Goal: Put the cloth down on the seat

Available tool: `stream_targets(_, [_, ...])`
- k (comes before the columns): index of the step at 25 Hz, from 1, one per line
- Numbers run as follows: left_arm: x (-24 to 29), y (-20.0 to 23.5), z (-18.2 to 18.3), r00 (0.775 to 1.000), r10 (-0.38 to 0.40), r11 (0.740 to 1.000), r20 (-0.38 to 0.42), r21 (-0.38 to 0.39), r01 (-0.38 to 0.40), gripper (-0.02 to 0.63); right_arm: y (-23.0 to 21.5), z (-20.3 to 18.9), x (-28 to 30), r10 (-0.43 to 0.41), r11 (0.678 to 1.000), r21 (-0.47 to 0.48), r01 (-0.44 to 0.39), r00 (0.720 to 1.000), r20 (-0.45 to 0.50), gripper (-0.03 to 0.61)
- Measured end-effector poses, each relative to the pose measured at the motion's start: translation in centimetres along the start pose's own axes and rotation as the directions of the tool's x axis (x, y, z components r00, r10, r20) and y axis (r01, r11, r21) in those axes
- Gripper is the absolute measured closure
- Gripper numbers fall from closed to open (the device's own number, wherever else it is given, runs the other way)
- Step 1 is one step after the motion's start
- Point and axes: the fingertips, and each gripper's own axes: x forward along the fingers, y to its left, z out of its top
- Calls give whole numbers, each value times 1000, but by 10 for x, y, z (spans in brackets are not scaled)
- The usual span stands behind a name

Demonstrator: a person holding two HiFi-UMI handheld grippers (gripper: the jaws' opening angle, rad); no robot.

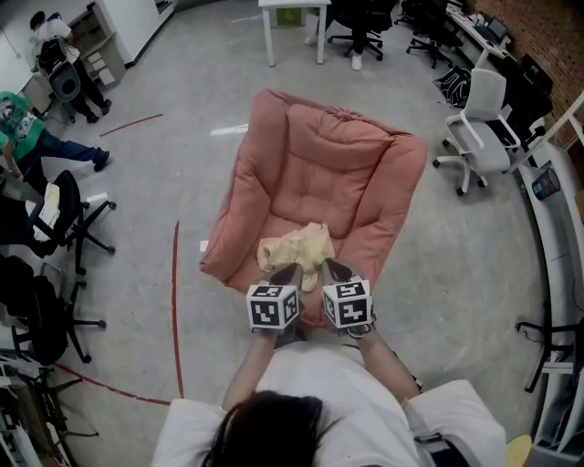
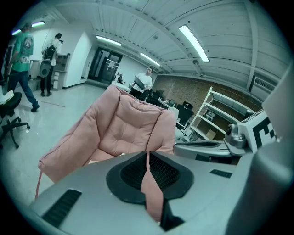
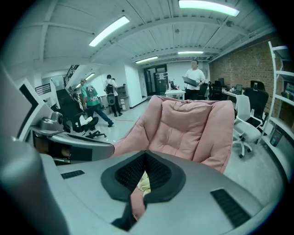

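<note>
A pink cushioned floor seat [image 1: 319, 173] lies open on the grey floor. A crumpled pale yellow cloth [image 1: 297, 248] rests on the front of its seat pad. My left gripper [image 1: 288, 270] and right gripper [image 1: 330, 267] sit side by side at the seat's front edge, tips at the cloth's near side. Both are shut. In the left gripper view the closed jaws [image 2: 147, 153] show only the pink seat [image 2: 124, 133] behind them. In the right gripper view a bit of the cloth [image 3: 144, 183] shows below the closed jaws [image 3: 145, 153], not clearly pinched.
A white office chair [image 1: 484, 128] stands right of the seat and a white table [image 1: 294, 18] behind it. Black chairs [image 1: 64, 219] and people [image 1: 27, 128] are at the left. A red line [image 1: 175, 301] runs along the floor on the left.
</note>
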Motion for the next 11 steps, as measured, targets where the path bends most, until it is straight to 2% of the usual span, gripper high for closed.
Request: stream_targets(11, [3,12,1,1000,10,1000,-5,-10,-10,571,3,4,8,-2,1000,-14,2,1000,-6,551])
